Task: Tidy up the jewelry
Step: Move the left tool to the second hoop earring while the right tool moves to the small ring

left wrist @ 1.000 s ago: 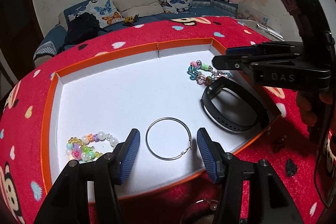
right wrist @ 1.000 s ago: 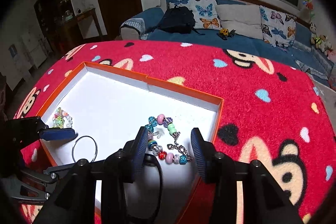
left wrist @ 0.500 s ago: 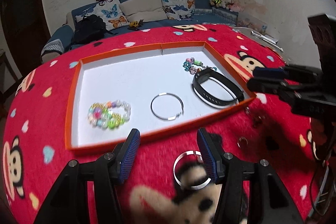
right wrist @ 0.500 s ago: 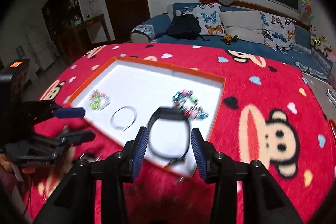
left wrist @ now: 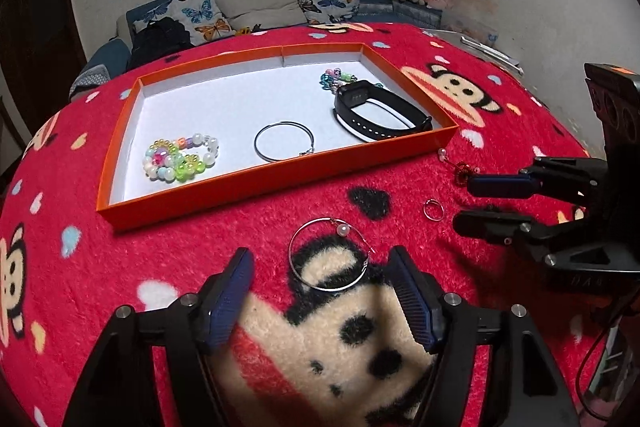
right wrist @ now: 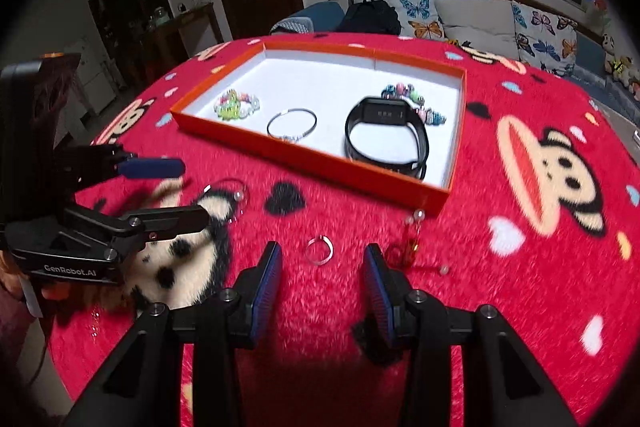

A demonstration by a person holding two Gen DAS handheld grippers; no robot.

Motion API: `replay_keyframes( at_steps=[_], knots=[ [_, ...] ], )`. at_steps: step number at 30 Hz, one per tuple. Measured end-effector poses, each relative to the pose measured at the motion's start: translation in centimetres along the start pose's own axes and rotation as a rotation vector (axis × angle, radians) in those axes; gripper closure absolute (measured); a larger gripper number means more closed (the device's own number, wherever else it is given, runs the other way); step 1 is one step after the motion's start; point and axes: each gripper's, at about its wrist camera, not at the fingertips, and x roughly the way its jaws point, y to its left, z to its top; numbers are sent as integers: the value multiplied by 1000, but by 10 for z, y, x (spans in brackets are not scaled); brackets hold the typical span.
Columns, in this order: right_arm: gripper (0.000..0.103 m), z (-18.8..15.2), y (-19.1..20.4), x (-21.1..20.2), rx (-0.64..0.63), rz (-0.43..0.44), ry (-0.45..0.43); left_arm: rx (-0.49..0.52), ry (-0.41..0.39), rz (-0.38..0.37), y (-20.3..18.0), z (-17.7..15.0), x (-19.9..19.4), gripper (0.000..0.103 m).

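An orange-rimmed white tray (left wrist: 280, 183) (right wrist: 312, 163) holds a pastel bead bracelet (left wrist: 180, 157), a thin hoop (left wrist: 284, 146), a black watch band (left wrist: 380, 117) (right wrist: 384, 135) and a charm bracelet (left wrist: 336, 79). On the red blanket lie a large hoop earring with a pearl (left wrist: 330, 253) (right wrist: 228, 193), a small silver ring (left wrist: 433, 209) (right wrist: 319, 250) and a red dangle earring (left wrist: 462, 173) (right wrist: 412, 243). My left gripper (left wrist: 320, 291) is open and empty, just before the hoop earring. My right gripper (right wrist: 319, 275) is open and empty, just before the ring.
The red monkey-print blanket (left wrist: 120, 267) covers a round table. A sofa with butterfly cushions (left wrist: 260, 3) and a black backpack (left wrist: 160, 35) stand behind it. The right gripper also shows in the left wrist view (left wrist: 472, 201).
Both grippers have pulled back from over the tray toward the table's near edge and now hang low over the loose pieces on the blanket. Both stayed open.
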Motion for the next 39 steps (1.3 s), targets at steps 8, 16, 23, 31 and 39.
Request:
replay_keyframes(
  at_steps=[8,16,23,31,39],
  knots=[
    [57,-5,-4,5,3,13,19,57,29,0,1,5,19,30],
    [57,-8,-2,11,-7,19,31,129,30,0,-8,8,30,33],
    [57,-7,0,13,-20,17,36,155,9,-8,-13,9,31,49],
    [57,-5,2,15,-33,11,40,169,-8,8,-17,5,27,49],
    [57,-4,6,15,-47,17,43,141,-27,5,-14,-2,10,49]
  ],
)
